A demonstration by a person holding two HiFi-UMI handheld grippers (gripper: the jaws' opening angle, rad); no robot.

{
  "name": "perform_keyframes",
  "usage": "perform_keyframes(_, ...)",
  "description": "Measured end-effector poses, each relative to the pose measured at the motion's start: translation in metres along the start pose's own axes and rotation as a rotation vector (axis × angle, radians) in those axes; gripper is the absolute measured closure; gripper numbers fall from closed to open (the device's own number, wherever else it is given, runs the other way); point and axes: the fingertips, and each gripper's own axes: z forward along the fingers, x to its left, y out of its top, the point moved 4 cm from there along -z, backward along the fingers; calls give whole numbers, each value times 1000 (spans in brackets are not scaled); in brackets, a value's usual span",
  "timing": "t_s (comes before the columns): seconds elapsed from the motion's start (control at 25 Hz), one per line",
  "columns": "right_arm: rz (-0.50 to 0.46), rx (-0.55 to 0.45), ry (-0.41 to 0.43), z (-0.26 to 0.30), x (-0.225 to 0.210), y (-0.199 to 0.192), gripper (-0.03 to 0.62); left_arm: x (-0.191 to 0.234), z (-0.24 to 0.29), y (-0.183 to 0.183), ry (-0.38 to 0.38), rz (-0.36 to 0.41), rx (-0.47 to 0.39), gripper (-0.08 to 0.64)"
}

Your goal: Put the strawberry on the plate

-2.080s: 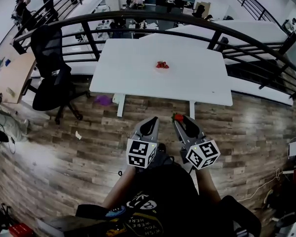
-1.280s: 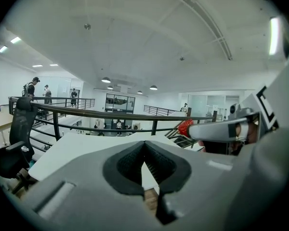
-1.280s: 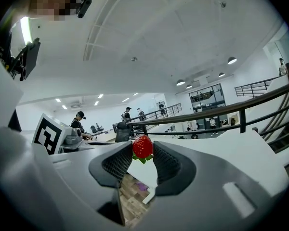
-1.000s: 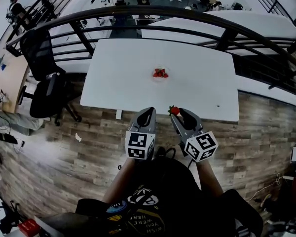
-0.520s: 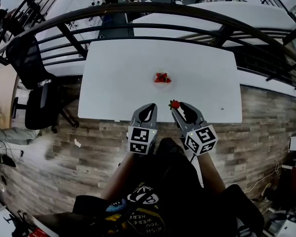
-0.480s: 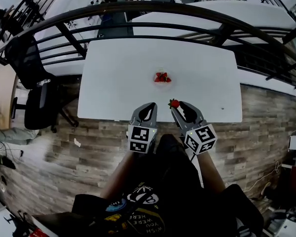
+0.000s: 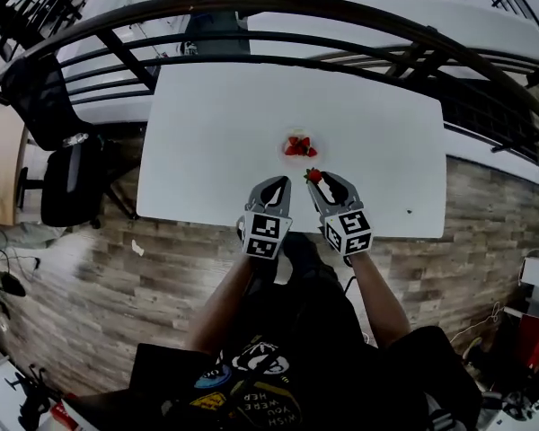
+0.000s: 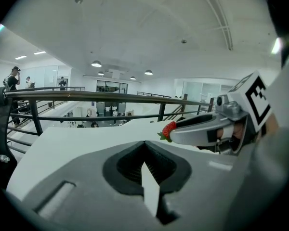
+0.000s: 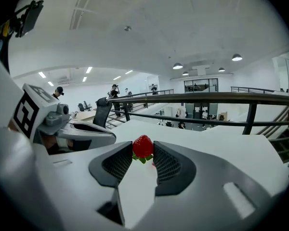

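On the white table (image 7: pixel 207 133) stands a small plate (image 7: pixel 297 136) holding a few red strawberries (image 7: pixel 296 146). My right gripper (image 7: pixel 313 180) is shut on another strawberry (image 7: pixel 313 175), red with green leaves, pinched between the two fingertips (image 9: pixel 143 147). It hangs over the table just short of the plate, slightly to its right. To its left my left gripper (image 7: pixel 280 183) hovers over the table's near part, jaws closed together with nothing between them (image 8: pixel 144 143). The left gripper view also shows the held strawberry (image 8: pixel 168 129).
A black railing (image 7: pixel 341 16) runs behind the table, with another white table (image 7: pixel 413 21) past it. A black office chair (image 7: pixel 58 151) stands at the left on the wooden floor (image 7: pixel 117 277). A small dark speck (image 7: pixel 409 211) lies near the table's front right.
The person has stepped up to the table. Both grippers have moved forward from over the floor to over the table's near part, bringing the held strawberry close to the plate.
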Motion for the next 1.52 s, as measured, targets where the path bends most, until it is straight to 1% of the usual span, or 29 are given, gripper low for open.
perform_keyframes(0.16,-48,91,-3,54,-27,-31,456,8,27,-17,20,-1,53,555)
perform_keyframes(0.28,-94,143,-6,88,-38,-46,456,16,35,-22,41,-32,62,555)
perform_keyframes(0.36,-109,172,-6,106,-44,-58,456,22,38,-26,56,-47,69,555)
perform_keyframes(0.56,-128,252,-4,141,-57,-94,456,35,45,-38,106,-83,101,555)
perform_keyframes(0.72,-136,284,0,157,-59,-114,456,41,42,-44,137,-121,106,555)
perform_keyframes(0.88,-145,317,-2,167,-54,-116,456,43,38,-49,167,-147,123,555)
perform_keyframes(1.08,-174,359,-19,175,-55,-120,456,42,40,-52,171,-160,129,555)
perform_keyframes(1.2,-163,383,-31,174,-57,-129,456,41,41,-54,171,-159,135,555)
perform_keyframes(1.44,-165,369,-42,177,-61,-131,453,43,41,-58,173,-173,142,555)
perform_keyframes(1.52,-157,373,-39,178,-60,-130,438,44,41,-59,172,-172,146,555)
